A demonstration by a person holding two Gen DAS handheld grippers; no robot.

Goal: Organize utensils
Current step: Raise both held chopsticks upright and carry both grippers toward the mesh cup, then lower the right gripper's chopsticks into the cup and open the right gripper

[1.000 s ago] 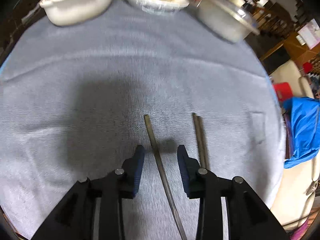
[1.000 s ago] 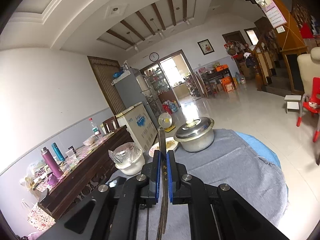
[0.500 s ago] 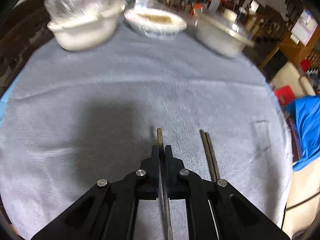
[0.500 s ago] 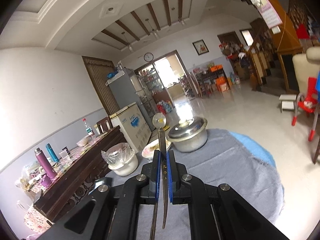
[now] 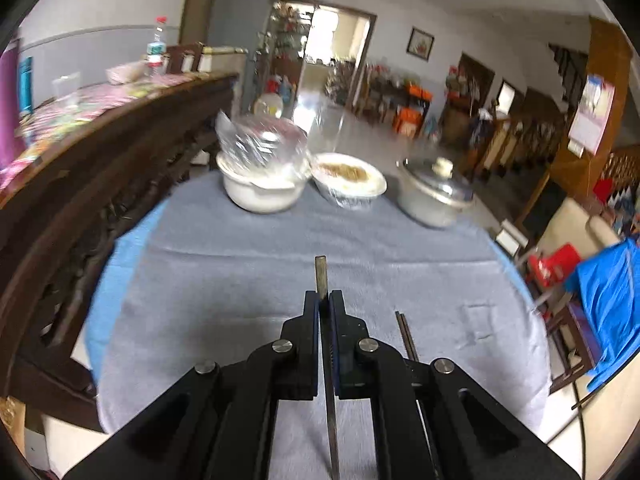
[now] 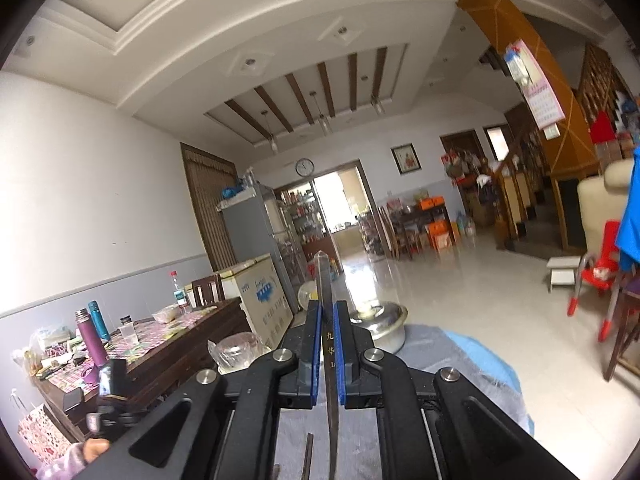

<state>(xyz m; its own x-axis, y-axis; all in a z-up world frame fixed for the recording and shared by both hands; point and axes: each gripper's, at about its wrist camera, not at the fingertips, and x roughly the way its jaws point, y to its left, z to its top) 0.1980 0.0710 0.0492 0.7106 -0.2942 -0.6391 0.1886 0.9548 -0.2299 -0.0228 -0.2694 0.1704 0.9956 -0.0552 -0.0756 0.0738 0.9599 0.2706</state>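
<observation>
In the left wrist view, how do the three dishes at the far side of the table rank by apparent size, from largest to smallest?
1. White pot with plastic bag, largest.
2 and 3. Metal pot with lid and foil-lined plate of food look about alike, so I will not rank them. All three stand at a similar distance; blur makes the edges unsure.

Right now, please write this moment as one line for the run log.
left gripper: shut on chopstick | right gripper: shut on second chopstick | chopstick pair: lying on grey cloth
</observation>
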